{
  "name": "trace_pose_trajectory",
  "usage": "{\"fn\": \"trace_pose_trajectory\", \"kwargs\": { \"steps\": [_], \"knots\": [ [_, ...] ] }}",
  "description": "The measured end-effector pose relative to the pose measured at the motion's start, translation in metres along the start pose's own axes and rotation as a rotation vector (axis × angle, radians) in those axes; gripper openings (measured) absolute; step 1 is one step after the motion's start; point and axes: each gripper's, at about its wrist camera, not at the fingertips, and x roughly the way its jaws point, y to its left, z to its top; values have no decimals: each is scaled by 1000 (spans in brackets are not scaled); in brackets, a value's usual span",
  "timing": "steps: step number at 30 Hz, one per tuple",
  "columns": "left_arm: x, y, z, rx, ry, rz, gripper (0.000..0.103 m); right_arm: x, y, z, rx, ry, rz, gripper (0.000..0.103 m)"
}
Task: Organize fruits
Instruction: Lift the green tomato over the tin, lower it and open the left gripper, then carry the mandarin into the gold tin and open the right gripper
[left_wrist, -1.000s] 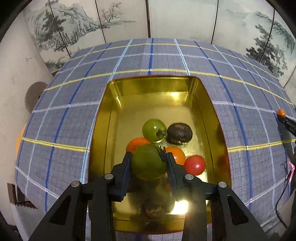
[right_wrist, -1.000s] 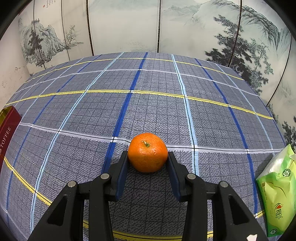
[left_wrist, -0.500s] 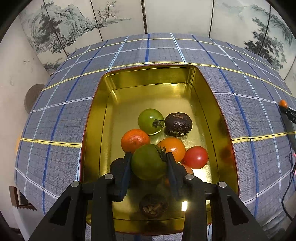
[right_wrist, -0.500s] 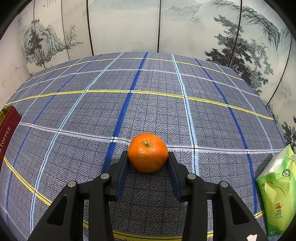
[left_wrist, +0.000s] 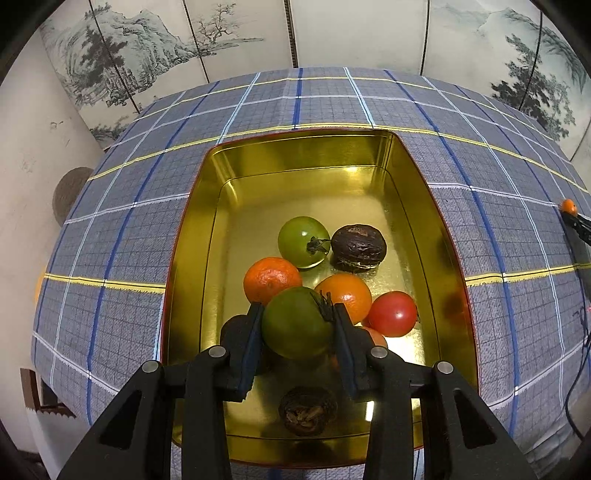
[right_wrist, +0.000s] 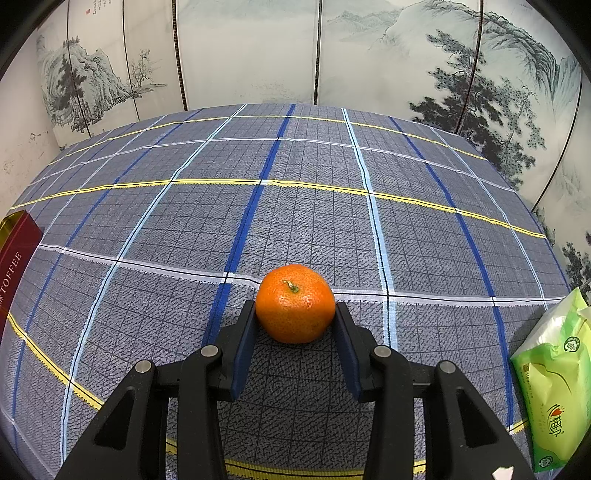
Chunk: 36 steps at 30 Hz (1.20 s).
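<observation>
Your left gripper (left_wrist: 297, 325) clamped a smooth round green tomato (left_wrist: 295, 323) above the glossy gold tin (left_wrist: 192, 236); beyond it lay a wrinkled dark fruit (left_wrist: 358, 248), pebbled oranges and a shiny red tomato (left_wrist: 392, 314). Your right gripper (right_wrist: 295, 314) pinched a dimpled mandarin (right_wrist: 294, 303) on the woven plaid cloth (right_wrist: 314, 206); a crinkly green tissue pack (right_wrist: 554, 387) sat right.

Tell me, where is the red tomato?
In the left wrist view, the red tomato lies inside the gold tin, on its right side, touching an orange.
</observation>
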Motion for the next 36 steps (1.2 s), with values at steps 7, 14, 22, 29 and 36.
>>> {"fn": "trace_pose_trajectory", "kwargs": {
  "steps": [7, 14, 22, 29, 36],
  "knots": [
    [-1, 2, -1, -6, -3, -1, 38, 0, 0, 0, -2, 0, -3, 38],
    [-1, 4, -2, -11, -14, -6, 44, 0, 0, 0, -3, 0, -4, 38],
    [-10, 11, -5, -51, -54, -32, 57, -1, 1, 1, 4, 6, -8, 37],
    [-28, 23, -5, -139, -142, -63, 61, -17, 17, 13, -9, -25, 11, 37],
    [-36, 19, -5, -171, -182, 18, 72, -30, 57, 22, -77, -38, 88, 37]
  ]
}}
